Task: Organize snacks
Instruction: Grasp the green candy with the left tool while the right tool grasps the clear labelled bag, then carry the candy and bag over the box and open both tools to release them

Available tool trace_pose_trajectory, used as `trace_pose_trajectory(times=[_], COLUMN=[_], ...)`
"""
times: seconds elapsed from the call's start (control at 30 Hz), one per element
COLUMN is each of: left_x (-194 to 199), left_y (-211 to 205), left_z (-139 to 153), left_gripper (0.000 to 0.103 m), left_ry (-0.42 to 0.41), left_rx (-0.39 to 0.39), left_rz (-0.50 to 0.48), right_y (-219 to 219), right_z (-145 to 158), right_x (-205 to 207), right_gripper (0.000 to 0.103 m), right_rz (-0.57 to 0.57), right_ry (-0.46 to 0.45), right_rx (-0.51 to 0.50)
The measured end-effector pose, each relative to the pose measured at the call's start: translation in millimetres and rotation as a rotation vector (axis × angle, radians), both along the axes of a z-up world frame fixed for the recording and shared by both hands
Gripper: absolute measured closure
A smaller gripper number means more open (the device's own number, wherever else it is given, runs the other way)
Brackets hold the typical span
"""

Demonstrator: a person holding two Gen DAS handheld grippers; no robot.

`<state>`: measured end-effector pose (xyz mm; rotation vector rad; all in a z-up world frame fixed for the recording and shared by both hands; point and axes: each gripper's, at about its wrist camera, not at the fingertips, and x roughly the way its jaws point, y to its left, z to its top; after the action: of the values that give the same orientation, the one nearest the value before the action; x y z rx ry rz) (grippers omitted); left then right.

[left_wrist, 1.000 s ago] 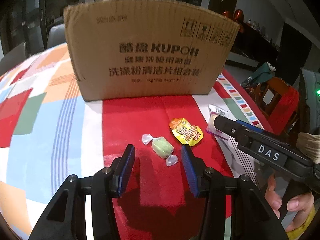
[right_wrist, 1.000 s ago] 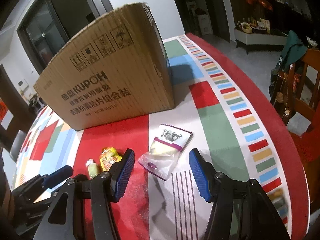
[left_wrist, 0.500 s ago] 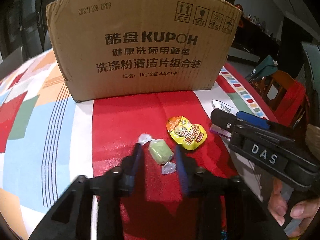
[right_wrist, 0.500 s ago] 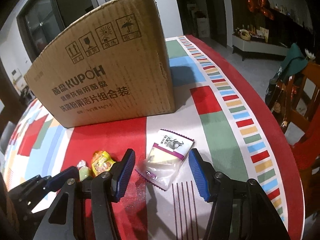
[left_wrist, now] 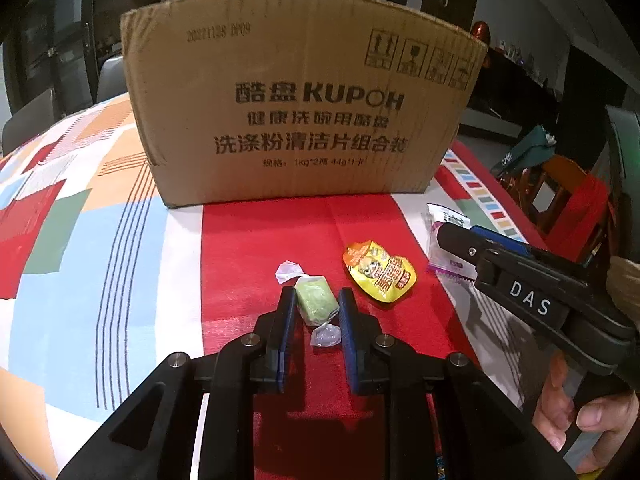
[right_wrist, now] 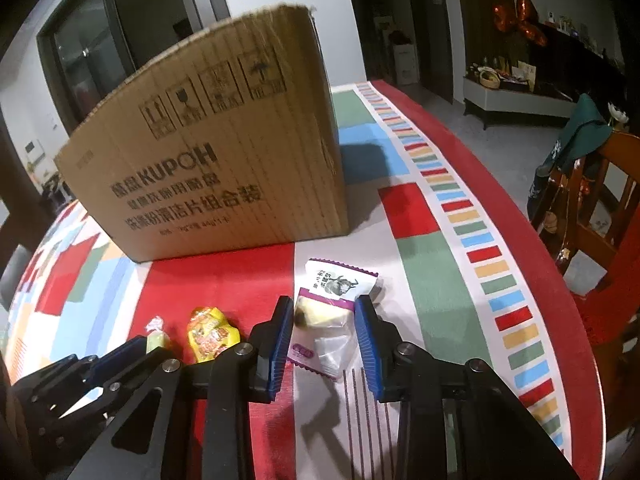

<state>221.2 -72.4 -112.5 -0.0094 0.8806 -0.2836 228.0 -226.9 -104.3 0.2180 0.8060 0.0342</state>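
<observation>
A green candy in a clear twist wrapper (left_wrist: 316,302) lies on the red stripe of the tablecloth, and my left gripper (left_wrist: 316,294) is shut on it, a blue pad against each side. A white and purple snack packet (right_wrist: 336,282) sits between the pads of my right gripper (right_wrist: 323,302), whose jaws are closing and press on its crumpled sides. Between the two snacks a yellow-orange pouch (left_wrist: 380,272) lies loose. The brown cardboard box (left_wrist: 304,120) stands upright just behind all three.
The patterned tablecloth (right_wrist: 440,280) runs to a curved table edge at the right. Beyond that edge stands a wooden chair (right_wrist: 592,200) with a teal cloth draped over it. A person's hand (left_wrist: 580,428) holds the right gripper's handle.
Both grippers have narrowed from wide open. The left one has shut on the green candy, and the right one's pads have come in against the snack packet. Neither hand has shifted much.
</observation>
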Motion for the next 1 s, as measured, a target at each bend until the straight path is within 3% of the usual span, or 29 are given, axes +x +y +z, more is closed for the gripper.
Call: trace_pose_trajectory(times=[0.3,1.0], left_x=[-11,-45], left_y=[8,23], left_z=[25,106], left_gripper=[0.081,0.081], left_ry=[-0.060,-0.260], left_rx=[-0.034,-0.086], left_rz=[-0.006,-0.013], right_y=[6,19], right_z=[20,103], right_x=[-11,-58], right_gripper=[0.070,0.070], right_rz=[0.031,0.069], right_ry=[-0.035,-0.234], right_rx=[0.011,0.014])
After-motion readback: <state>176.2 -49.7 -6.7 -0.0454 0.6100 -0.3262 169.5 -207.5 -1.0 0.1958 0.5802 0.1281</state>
